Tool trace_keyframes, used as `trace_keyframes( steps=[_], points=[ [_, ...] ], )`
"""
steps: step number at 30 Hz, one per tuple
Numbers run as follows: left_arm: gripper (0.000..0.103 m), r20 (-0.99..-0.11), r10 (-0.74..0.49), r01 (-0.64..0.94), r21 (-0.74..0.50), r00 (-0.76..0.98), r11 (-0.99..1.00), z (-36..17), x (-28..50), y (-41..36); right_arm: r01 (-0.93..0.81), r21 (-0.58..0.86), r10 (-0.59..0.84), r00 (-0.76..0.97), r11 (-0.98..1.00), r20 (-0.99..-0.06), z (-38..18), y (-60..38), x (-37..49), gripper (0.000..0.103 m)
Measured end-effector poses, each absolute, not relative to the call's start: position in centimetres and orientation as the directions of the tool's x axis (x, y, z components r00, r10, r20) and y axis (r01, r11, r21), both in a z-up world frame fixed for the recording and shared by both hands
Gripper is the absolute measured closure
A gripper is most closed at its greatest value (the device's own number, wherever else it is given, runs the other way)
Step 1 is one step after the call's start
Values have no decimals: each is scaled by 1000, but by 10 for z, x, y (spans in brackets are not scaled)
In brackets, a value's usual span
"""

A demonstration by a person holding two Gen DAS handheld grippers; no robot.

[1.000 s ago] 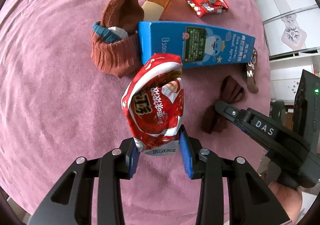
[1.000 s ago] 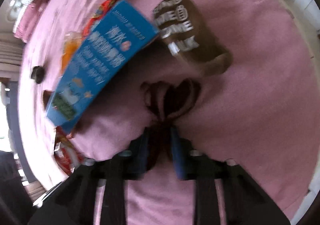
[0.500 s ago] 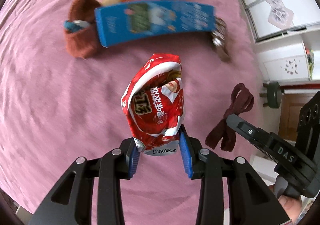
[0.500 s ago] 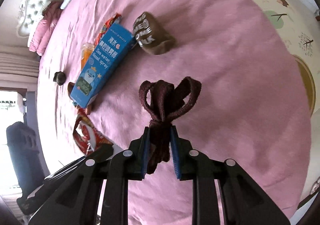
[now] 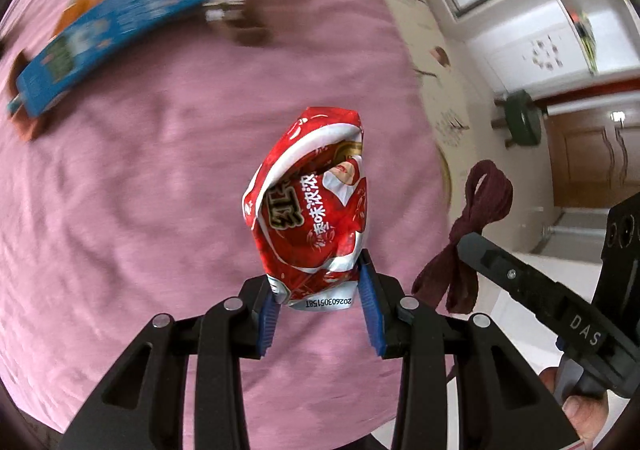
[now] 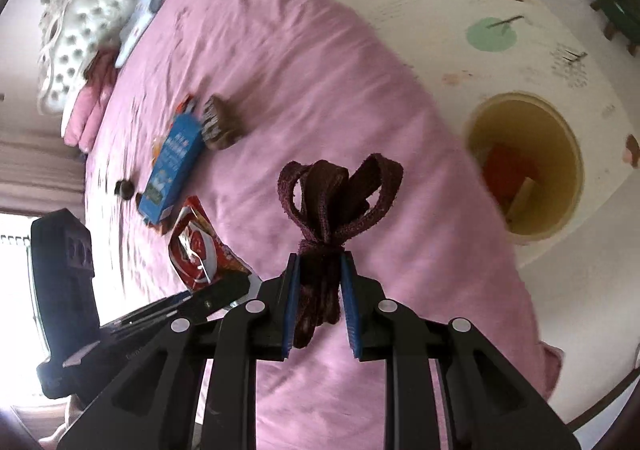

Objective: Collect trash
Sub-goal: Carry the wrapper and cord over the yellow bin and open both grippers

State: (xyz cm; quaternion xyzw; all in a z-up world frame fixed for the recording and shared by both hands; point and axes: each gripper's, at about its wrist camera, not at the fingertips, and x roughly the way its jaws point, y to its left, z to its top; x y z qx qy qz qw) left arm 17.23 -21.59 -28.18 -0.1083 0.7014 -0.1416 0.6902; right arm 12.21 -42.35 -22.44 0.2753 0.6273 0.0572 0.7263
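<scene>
My left gripper (image 5: pixel 320 282) is shut on a crumpled red snack wrapper (image 5: pixel 312 209) and holds it above the pink bed (image 5: pixel 140 189). My right gripper (image 6: pixel 319 270) is shut on a knotted dark maroon cloth strip (image 6: pixel 336 189), also lifted off the bed. The strip and right gripper show at the right of the left wrist view (image 5: pixel 476 217). The wrapper shows at the left of the right wrist view (image 6: pixel 196 246). A yellow round bin (image 6: pixel 568 169) stands on the floor beside the bed, with red trash inside.
On the bed lie a blue carton (image 5: pixel 108 29), a brown packet (image 5: pixel 236 9), a red wrapper and an orange packet behind the carton. A tufted headboard (image 6: pixel 80 17) and pink pillows are at the far end. The patterned floor mat (image 6: pixel 500 9) lies right of the bed.
Both grippers have lifted their loads and swung right, away from the items on the bed toward the bed's edge. The yellow bin has come into the right wrist view.
</scene>
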Motion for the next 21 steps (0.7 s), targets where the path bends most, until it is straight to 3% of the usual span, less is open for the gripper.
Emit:
trace_keyframes(
  steps=[21],
  points=[
    [67,-922,-357,365,-388,-152,846,-287,184,-436,492,395,265,313,776,-912,-227,-612,81,83]
  ],
)
